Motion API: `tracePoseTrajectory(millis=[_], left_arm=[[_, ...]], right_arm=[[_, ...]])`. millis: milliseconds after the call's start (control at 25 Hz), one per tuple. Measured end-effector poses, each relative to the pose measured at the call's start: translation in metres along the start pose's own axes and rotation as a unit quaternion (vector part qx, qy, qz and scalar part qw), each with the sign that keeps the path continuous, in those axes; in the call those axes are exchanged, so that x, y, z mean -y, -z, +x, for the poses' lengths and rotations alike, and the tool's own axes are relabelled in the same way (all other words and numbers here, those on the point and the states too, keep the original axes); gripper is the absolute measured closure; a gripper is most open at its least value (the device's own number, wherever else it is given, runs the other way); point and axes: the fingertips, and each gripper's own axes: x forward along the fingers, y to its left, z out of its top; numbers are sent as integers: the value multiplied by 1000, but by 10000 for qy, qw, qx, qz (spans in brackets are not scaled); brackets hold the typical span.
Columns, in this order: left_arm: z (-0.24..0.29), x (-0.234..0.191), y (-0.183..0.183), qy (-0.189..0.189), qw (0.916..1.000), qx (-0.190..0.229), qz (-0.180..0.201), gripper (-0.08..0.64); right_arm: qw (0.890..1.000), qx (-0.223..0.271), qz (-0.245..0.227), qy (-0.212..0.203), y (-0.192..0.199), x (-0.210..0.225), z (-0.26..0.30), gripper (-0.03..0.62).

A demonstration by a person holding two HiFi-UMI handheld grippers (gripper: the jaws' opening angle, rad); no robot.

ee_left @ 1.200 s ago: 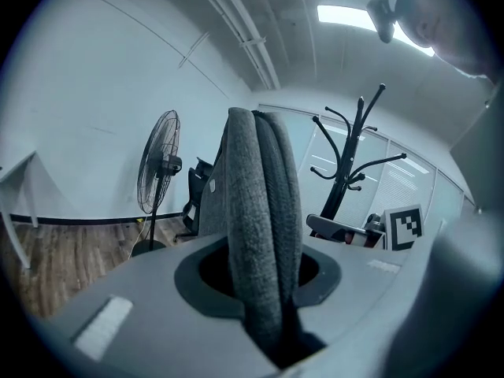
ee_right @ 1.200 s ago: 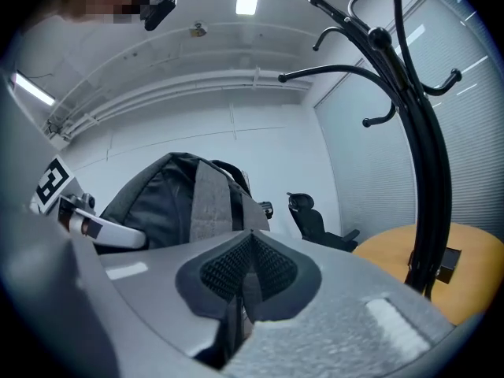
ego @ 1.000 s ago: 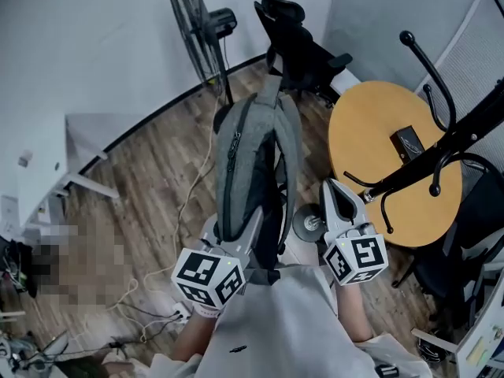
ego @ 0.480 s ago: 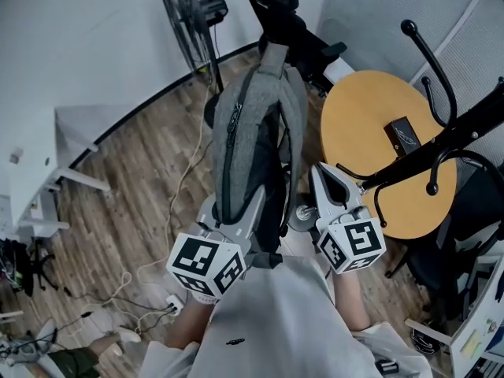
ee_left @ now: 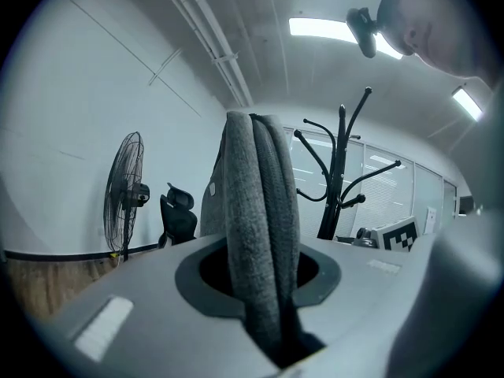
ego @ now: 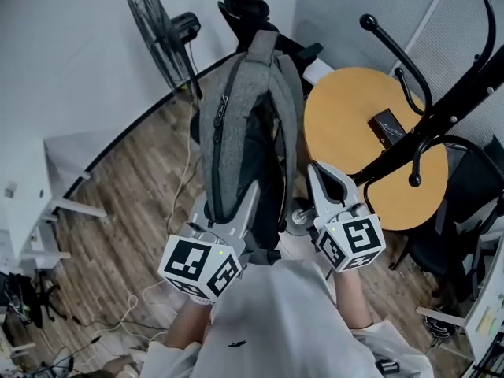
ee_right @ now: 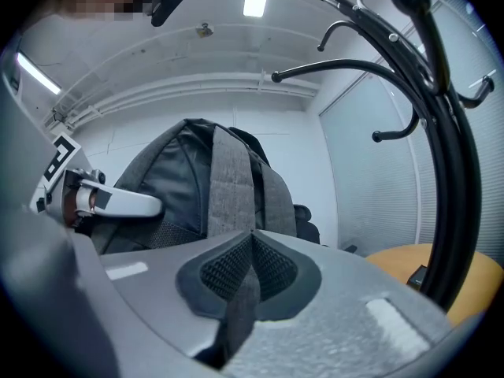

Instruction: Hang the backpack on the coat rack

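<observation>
Head view shows backpack point(ego: 236, 132), seemingly zipped, contents hidden.

Wood-plank floor point(ego: 134, 203) spreads to the left of the left gripper point(ego: 235, 211), with pale cables point(ego: 186, 172) trailing across it. Ahead and to that gripper's left, a black pedestal fan point(ego: 153, 34) stands against a white wall point(ego: 71, 61) edged by a dark skirting point(ego: 130, 128). A black office chair point(ego: 244, 10) sits farther ahead, and a white desk point(ego: 27, 195) stands well off to the left. Just to the right of the right gripper point(ego: 316, 172) is a round wooden table point(ego: 346, 109) carrying a small dark object point(ego: 387, 124). Strip lights point(ee_left: 319, 27) glow on the ceiling above, and glazed partitions with blinds point(ee_left: 394, 181) lie ahead.
</observation>
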Motion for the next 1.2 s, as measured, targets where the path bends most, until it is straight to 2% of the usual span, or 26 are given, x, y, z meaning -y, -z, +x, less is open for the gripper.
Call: tracePoseTrajectory(millis=[320, 720, 1200], left_arm=[[4, 12, -18, 250, 9996, 81, 128, 439], [14, 32, -24, 567, 9979, 201, 224, 439], [22, 53, -42, 815, 9947, 438, 447, 439]], right_arm=[[9997, 69, -20, 219, -6, 7, -5, 591], [9990, 187, -81, 399, -16, 13, -18, 591], [9981, 426, -208, 397, -32, 12, -27, 591]])
